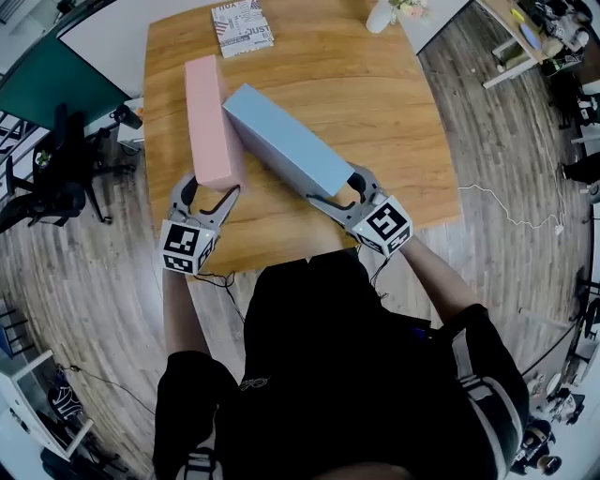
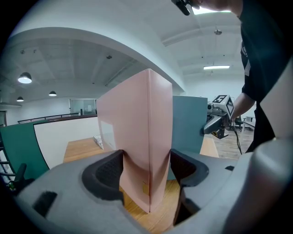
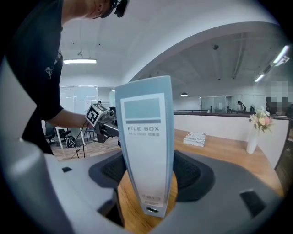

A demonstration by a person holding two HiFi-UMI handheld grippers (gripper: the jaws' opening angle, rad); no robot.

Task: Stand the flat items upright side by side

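My left tool (image 1: 214, 185) is pinching the near end of the pink file box (image 1: 214, 122), with both pads against its sides. My right tool (image 1: 335, 185) grips the near end of the blue file box (image 1: 286, 141) the same way, with its spine label facing me between the jaws.

Both boxes stand upright on the wooden worktop (image 1: 375, 112). The pink one runs straight away from me. The blue one is angled, so its far end comes in just beside the pink box while the near ends sit apart. I cannot tell whether the far ends touch.

At the back of the worktop are a black-and-white printed bundle (image 1: 242, 26) and a white vase of flowers (image 1: 380, 14).
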